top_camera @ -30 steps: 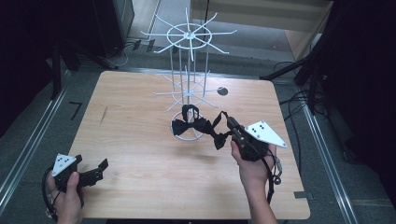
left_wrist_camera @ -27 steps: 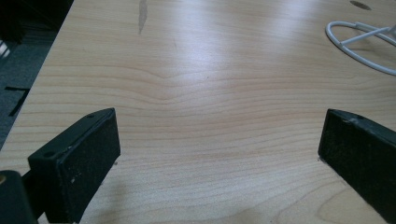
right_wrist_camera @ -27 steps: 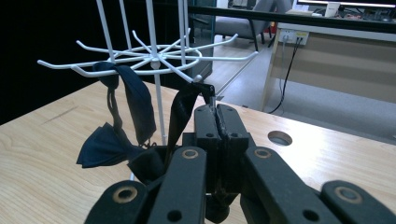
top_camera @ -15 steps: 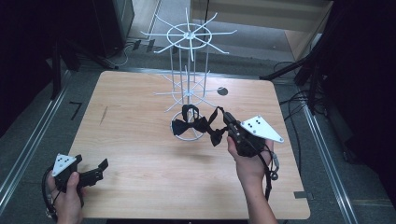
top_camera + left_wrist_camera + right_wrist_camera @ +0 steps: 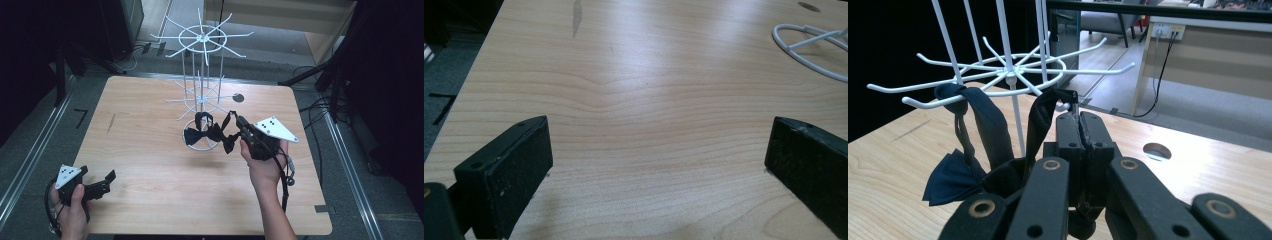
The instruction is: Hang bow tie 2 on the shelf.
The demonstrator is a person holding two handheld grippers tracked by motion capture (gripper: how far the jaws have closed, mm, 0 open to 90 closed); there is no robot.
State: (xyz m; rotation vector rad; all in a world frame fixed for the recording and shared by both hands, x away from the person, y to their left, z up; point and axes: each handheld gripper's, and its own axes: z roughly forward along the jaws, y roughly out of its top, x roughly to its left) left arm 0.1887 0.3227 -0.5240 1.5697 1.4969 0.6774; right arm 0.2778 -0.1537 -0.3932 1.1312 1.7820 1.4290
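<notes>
We count one black bow tie (image 5: 205,134), at twelve o'clock of desk (image 5: 150,150) centre by one white wire rack (image 5: 202,75); our right tongs (image 5: 235,125) clamp its strap, our left tongs (image 5: 107,179) gape. No writing legible.

The pale wooden table (image 5: 150,150) looks smooth, with wavy grain lines and a soft shine where light hits it. The white wire hanging stand (image 5: 202,60) is thin metal with a smooth white coat. The dark cloth bow tie (image 5: 207,134) looks soft and matt, and its strap too. The black plastic right gripper (image 5: 1080,130) is dull, and the left gripper's pads (image 5: 519,165) look a little rough and scuffed.
</notes>
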